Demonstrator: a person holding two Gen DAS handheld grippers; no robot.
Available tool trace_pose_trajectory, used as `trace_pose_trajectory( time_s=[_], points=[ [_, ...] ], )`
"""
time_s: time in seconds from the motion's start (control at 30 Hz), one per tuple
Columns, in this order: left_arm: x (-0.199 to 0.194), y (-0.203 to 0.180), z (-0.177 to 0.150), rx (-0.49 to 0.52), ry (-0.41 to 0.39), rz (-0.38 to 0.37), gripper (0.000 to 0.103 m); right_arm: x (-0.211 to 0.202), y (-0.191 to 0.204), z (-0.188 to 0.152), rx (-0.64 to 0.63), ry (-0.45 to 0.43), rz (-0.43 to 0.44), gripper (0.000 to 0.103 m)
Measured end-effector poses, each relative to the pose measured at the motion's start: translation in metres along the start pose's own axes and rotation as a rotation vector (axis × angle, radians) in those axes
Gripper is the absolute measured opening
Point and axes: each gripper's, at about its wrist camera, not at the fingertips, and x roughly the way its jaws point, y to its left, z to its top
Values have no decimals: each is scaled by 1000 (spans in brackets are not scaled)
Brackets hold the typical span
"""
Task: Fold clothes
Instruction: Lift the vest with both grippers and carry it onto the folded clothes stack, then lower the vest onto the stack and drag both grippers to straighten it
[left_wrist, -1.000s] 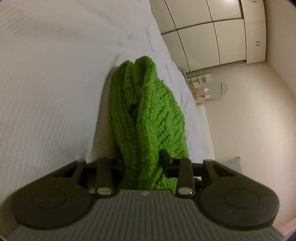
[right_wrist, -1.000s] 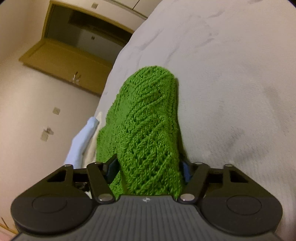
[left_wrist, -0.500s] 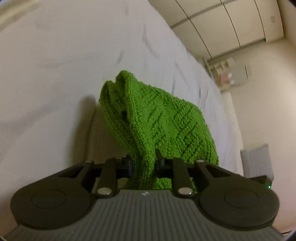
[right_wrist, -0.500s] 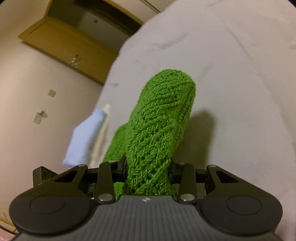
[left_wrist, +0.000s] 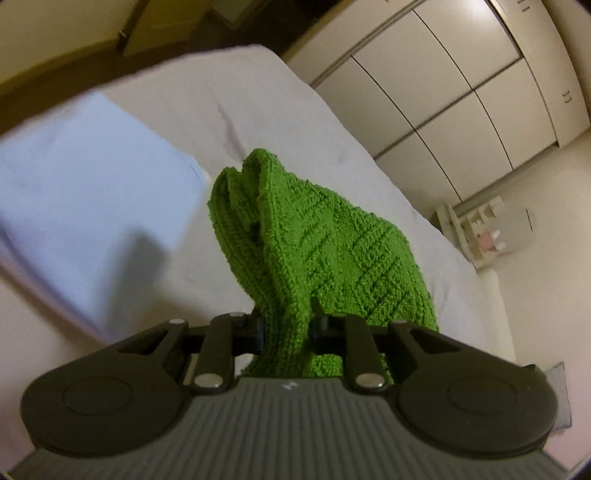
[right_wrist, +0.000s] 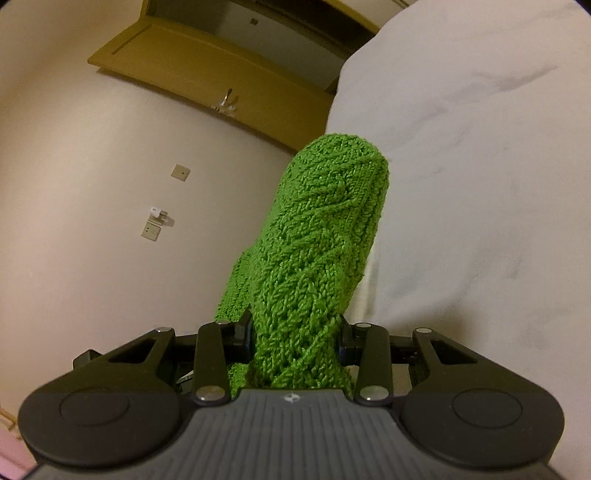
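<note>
Both the left gripper (left_wrist: 284, 328) and right gripper (right_wrist: 295, 339) have fingers clenched on the green knit garment (left_wrist: 325, 254) above the bed (left_wrist: 258, 92).

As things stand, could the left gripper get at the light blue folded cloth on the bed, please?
Probably not yet: the left gripper is shut on the green knit sweater, so its jaws are occupied. The light blue cloth lies uncovered on the bed to its left.

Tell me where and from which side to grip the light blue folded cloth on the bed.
Grip the light blue cloth at its corner nearest the green knit, coming in low from that side. There the edge stands off the white bed; elsewhere it lies flat. Both grippers are now shut on the knit.
</note>
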Motion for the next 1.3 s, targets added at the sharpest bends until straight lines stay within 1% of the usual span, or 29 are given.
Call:
trace_pose_trajectory(
  time_s=[0.07,0.17,0.3,0.33,0.37,0.47,0.57,0.6,0.63,0.67,0.7,0.73,0.77,0.8,0.87,0.93,1.0,1.03,1.07,1.1,1.13,1.17,1.2,1.27,1.3],
  points=[
    [0,23,29,10,-1,0,17,36,13,5,6,-9,9,37],
    [8,55,64,32,13,11,17,94,28,14,8,-33,8,37],
    [30,94,106,53,50,35,17,165,33,19,21,-53,-26,37],
    [27,110,115,60,60,37,17,183,32,19,25,-57,-39,37],
    [35,118,121,67,70,42,17,200,31,19,30,-61,-51,37],
    [50,146,124,76,93,54,17,240,17,16,68,-61,-74,38],
    [73,170,126,81,127,81,17,278,-2,10,98,-45,-138,38],
    [81,179,122,79,139,91,21,284,-9,6,97,-33,-177,40],
    [87,190,116,54,153,84,26,290,-16,2,96,-21,-217,41],
    [87,198,113,23,150,60,27,295,-23,-1,96,-11,-253,43],
    [87,206,110,-7,147,37,27,295,-24,-2,104,-18,-267,44],
    [85,207,110,-18,146,35,28,294,-22,-2,93,-20,-285,46],
    [82,207,110,-28,145,33,28,293,-15,-1,58,-15,-313,57],
    [79,203,108,-22,146,47,28,292,-7,1,20,-11,-344,66],
    [67,193,106,-1,139,78,27,288,13,3,-93,-8,-432,70],
    [48,178,104,53,115,113,26,280,32,2,-193,-15,-499,70],
    [28,163,102,107,91,147,25,265,50,-7,-266,-33,-525,69],
    [21,151,99,145,80,157,22,258,59,-12,-302,-39,-533,67],
    [10,139,94,186,75,152,21,255,70,-17,-329,-37,-523,60],
    [4,129,87,230,84,141,20,252,81,-21,-355,-36,-514,54],
    [-3,119,81,274,92,130,20,249,93,-26,-382,-32,-503,52],
    [-9,110,74,319,102,120,20,249,105,-33,-409,-13,-483,47],
    [-6,107,65,375,129,139,20,249,113,-42,-436,-3,-478,44],
    [0,102,45,485,182,178,18,252,119,-61,-472,15,-468,42],
    [4,111,35,501,193,210,16,258,119,-71,-489,40,-479,39]
  ],
)
